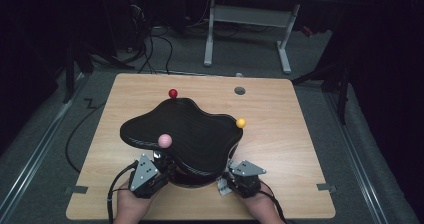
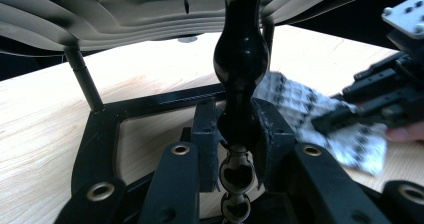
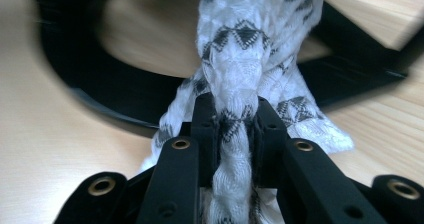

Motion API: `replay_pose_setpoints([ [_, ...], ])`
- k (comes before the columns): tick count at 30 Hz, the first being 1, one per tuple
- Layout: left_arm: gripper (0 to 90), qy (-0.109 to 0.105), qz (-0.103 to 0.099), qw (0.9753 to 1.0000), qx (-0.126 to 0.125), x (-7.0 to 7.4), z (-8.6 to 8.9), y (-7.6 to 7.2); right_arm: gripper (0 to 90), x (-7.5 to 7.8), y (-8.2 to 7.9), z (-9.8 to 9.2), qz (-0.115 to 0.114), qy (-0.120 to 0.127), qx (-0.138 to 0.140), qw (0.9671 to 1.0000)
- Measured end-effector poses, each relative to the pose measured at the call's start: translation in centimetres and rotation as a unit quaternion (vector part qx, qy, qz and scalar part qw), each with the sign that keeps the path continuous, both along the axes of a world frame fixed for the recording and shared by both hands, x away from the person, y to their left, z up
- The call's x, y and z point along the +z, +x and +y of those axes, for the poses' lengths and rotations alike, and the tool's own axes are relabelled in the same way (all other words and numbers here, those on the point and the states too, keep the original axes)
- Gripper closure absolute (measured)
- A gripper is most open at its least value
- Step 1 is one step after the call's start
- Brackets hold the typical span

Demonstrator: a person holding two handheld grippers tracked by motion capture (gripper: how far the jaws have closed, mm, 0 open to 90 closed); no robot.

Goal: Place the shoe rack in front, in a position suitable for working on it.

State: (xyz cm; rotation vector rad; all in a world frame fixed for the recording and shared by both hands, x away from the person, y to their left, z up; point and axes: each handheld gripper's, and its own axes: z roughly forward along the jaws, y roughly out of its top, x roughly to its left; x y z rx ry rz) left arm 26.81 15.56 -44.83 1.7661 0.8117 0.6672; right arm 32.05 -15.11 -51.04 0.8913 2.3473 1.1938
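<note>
The soft, limp cloth point(image 3: 235, 59) was pinched by the right tool point(image 3: 235, 129) — the glossy, likely slippery black stem point(image 2: 241, 59) was clamped by the left tool point(image 2: 239, 129).

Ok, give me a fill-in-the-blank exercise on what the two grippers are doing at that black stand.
1. The left gripper has its jaws shut on a black turned ____ under the stand's top.
2. The right gripper is shut on a white patterned ____.
3. In the high view, the ball nearest the left gripper is ____ in colour.
4. The ball at the stand's far edge is ____.

Missing words: post; cloth; pink; red
</note>
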Motion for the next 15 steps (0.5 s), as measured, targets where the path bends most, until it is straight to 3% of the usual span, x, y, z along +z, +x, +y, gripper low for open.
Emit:
replay_pose_setpoints([
  [2, 74.0, 0.002, 0.0, 1.0, 0.001, 0.0, 0.0, 0.0, 77.5, 0.2, -0.6, 0.7, 0.006, 0.007, 0.025, 0.9996],
  [7, 73.9, 0.003, 0.0, 1.0, 0.0, 0.0, -0.2, -0.1, 77.5, 0.4, -2.9, 4.5, -0.002, -0.004, 0.091, 0.9958],
  [11, 73.9, 0.002, 0.001, 1.0, -0.002, 0.0, -0.2, -0.1, 78.2, 0.4, -4.2, 7.3, -0.012, 0.007, 0.118, 0.993],
  [15, 73.9, 0.003, 0.0, 1.0, -0.002, 0.0, -0.1, -0.1, 78.4, 0.5, -4.6, 8.4, -0.023, 0.005, 0.131, 0.991],
])
